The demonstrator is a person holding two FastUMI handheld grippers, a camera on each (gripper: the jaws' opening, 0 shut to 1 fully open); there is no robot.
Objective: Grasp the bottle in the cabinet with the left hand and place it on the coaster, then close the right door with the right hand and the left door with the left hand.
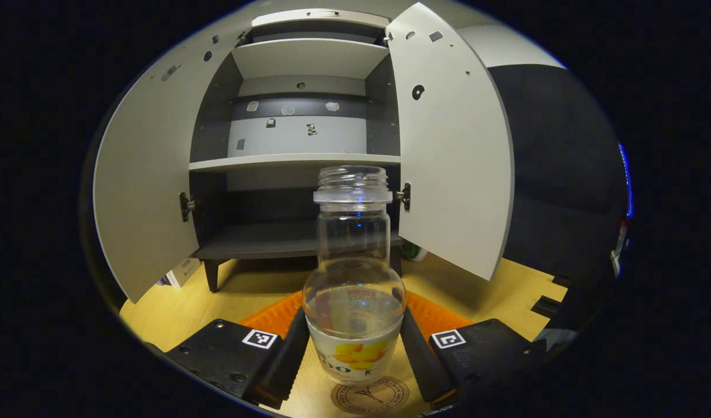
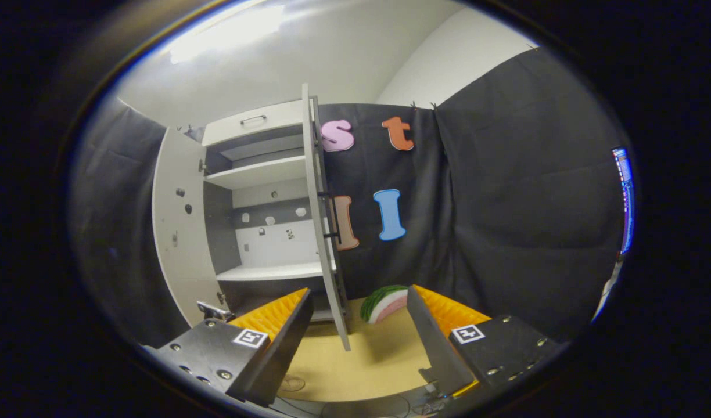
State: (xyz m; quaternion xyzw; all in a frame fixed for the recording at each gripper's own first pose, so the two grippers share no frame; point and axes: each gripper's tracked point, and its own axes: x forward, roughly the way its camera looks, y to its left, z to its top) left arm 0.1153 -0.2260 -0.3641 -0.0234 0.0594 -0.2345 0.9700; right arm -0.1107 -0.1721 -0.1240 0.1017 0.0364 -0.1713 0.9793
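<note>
A clear, capless bottle (image 1: 354,255) with a yellow-printed label stands upright between the fingers of my left gripper (image 1: 354,313), which is shut on its lower body. Its base is at the far edge of a round printed coaster (image 1: 370,397) on the wooden table; I cannot tell whether it touches. Behind it the grey cabinet (image 1: 297,159) stands with its left door (image 1: 146,197) and right door (image 1: 454,151) both swung wide. In the right gripper view my right gripper (image 2: 360,296) is open with nothing in it, a little in front of the right door (image 2: 323,244), seen edge-on.
The cabinet shelves (image 1: 294,238) are bare. A watermelon-slice toy (image 2: 384,303) lies on the table by the black cloth wall, right of the cabinet. A lit screen (image 2: 622,197) shows at the far right edge.
</note>
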